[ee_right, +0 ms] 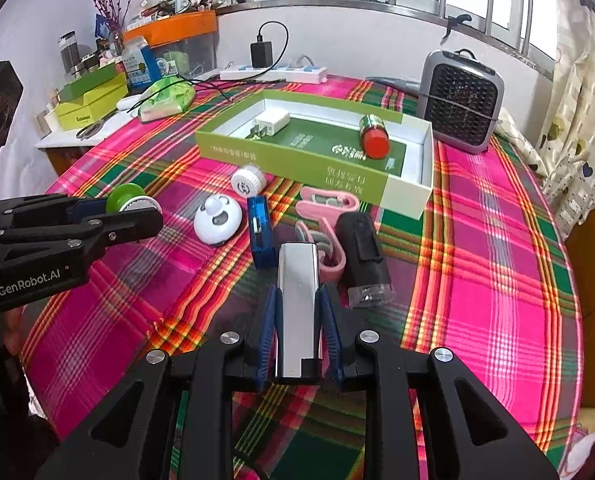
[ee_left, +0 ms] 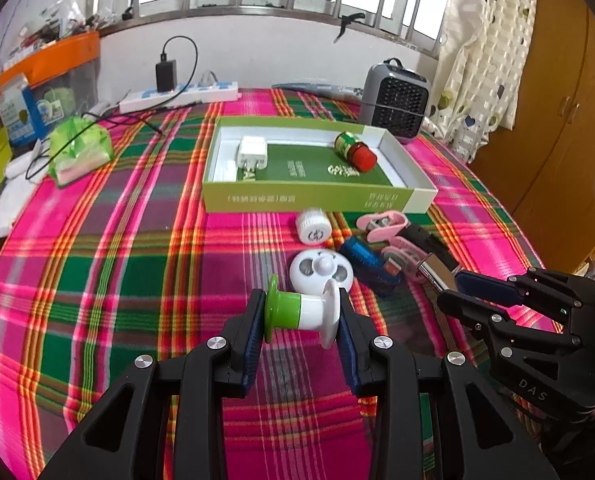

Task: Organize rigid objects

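My left gripper (ee_left: 302,312) is shut on a green-and-white spool-shaped piece (ee_left: 301,312), held sideways above the plaid cloth; in the right wrist view this gripper (ee_right: 137,210) shows at the left. My right gripper (ee_right: 297,312) is shut on a shiny silver metal block (ee_right: 298,304); from the left wrist view it (ee_left: 453,286) sits at the right. A green-rimmed box (ee_left: 257,200) holds a white charger (ee_left: 252,152) and a red-capped jar (ee_left: 355,150). Loose on the cloth lie a white cap (ee_left: 313,226), a white round disc (ee_left: 320,272), a blue piece (ee_right: 260,232), pink clips (ee_right: 325,200) and a black cylinder (ee_right: 363,252).
A grey fan heater (ee_right: 459,100) stands behind the box at the right. A power strip (ee_left: 177,94) with a black adapter lies along the far wall. Green packets, boxes and an orange bin (ee_left: 49,60) crowd the left side. A curtain (ee_left: 481,52) hangs at the right.
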